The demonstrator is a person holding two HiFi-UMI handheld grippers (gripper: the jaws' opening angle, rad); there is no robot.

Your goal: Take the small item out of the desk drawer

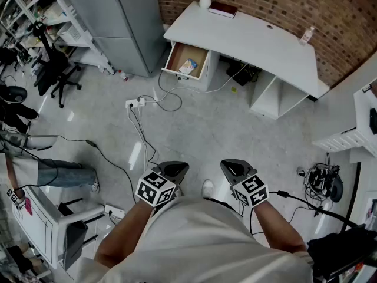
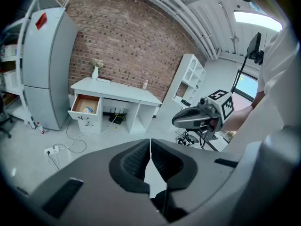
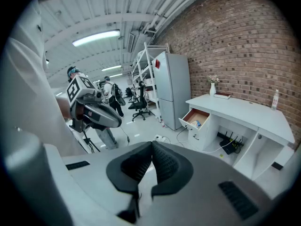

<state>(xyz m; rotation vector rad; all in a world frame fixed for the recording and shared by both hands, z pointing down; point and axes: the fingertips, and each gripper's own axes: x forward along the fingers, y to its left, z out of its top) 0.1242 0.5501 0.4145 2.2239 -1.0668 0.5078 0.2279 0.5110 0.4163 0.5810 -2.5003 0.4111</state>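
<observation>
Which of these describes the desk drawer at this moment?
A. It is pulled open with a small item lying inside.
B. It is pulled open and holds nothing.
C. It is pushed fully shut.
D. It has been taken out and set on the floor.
A: the drawer stands pulled out from the left end of the white desk, and a small item lies on its brown bottom.

Lab-type workroom with office fittings: bare brick wall (image 1: 283, 5), white desk (image 1: 253, 40), metal shelving racks (image 1: 70, 34), swivel chair (image 1: 56, 69), cables (image 1: 139, 131) trailing over grey floor (image 1: 235, 134).
</observation>
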